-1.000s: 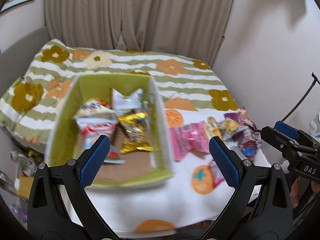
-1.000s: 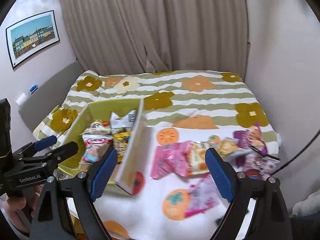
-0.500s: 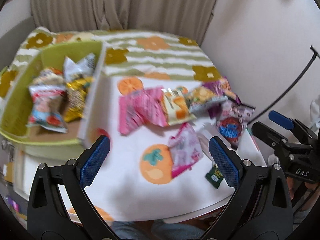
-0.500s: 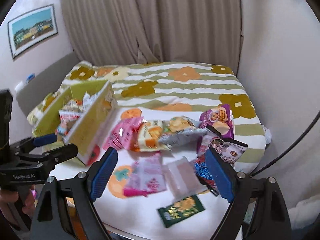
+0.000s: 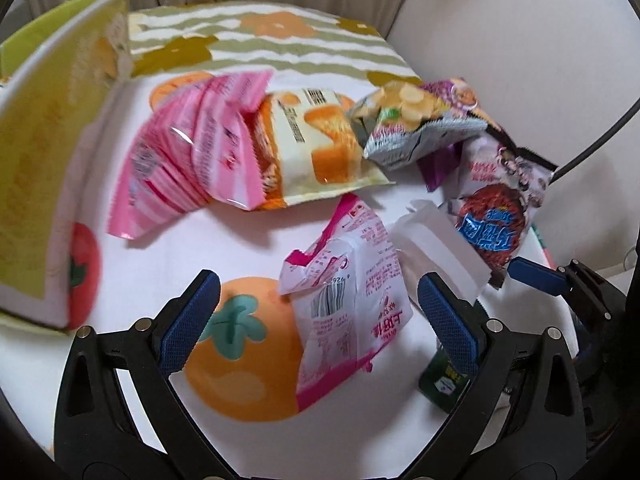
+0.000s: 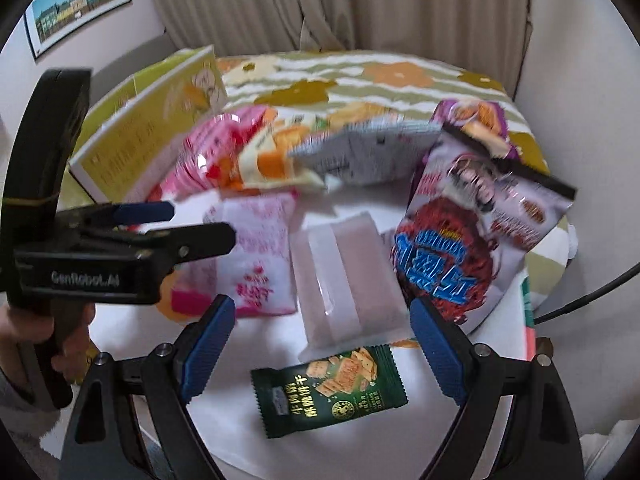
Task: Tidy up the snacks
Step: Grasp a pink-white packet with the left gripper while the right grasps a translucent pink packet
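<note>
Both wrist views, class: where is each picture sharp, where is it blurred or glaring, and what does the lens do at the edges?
Left wrist view: pink-and-white packet reads sharply; yellow box is smeared; glare streaks the pink bag. Right wrist view: green cracker packet is crisp, the grey bag blurred. Both: fisheye bending, black corners.

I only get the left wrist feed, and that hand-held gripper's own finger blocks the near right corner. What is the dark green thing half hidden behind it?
Observer: A dark green cracker packet, lying flat, with square crackers printed on its face.
Operator: Is the other gripper on it?
Observer: No. The right hand-held gripper is open, and its pads are clear of the packet on both sides.
Operator: And the pale packet beside it?
Observer: The translucent white packet shows whole here. It lies flat just beyond the green one.
</note>
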The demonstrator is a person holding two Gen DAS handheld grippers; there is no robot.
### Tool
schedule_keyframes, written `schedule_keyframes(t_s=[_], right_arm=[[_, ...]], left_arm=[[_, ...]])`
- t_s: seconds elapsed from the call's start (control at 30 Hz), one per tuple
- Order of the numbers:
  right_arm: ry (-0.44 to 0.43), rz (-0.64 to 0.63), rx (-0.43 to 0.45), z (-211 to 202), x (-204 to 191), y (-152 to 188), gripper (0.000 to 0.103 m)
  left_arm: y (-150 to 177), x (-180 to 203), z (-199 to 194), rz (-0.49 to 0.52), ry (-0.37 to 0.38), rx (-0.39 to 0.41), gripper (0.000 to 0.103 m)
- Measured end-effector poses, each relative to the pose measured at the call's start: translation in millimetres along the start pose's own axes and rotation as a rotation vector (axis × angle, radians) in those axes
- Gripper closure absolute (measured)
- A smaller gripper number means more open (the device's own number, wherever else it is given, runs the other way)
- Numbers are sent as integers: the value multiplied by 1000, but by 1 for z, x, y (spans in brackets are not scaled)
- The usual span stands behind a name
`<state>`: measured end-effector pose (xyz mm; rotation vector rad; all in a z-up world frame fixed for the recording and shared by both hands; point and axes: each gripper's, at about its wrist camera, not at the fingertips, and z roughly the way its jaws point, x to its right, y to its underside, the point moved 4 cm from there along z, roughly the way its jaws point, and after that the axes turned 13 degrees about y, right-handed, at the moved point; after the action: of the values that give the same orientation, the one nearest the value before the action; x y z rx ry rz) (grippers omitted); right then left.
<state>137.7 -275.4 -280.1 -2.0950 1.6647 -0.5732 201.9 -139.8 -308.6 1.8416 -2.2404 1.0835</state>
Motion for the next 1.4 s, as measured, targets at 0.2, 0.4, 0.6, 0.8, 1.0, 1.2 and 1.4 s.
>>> schedule_keyframes(t_s=[0.2, 0.4, 0.6, 0.8, 1.0, 1.2, 1.4], right_arm=[[-12, -67, -8, 12, 0, 3, 16], [-43, -130, -11, 21, -2, 0, 16], [-41, -158, -33, 33, -1, -2, 17], [-38, -181, -52, 41, -5, -5, 19], [-12, -200, -81, 52, -9, -8, 19], [5, -184, -92, 61, -7, -8, 27], [54, -185, -85, 65, -8, -5, 39]], left_arm=[[1, 3, 18, 1, 7, -28, 10], [8, 5, 32, 8, 10, -68, 32], [12, 6, 30, 53, -34, -78, 48], [15, 2, 20, 58, -59, -65, 57], [20, -6, 10, 39, -79, -65, 58], [26, -11, 4, 13, -88, -57, 59], [28, -13, 2, 7, -89, -56, 59]])
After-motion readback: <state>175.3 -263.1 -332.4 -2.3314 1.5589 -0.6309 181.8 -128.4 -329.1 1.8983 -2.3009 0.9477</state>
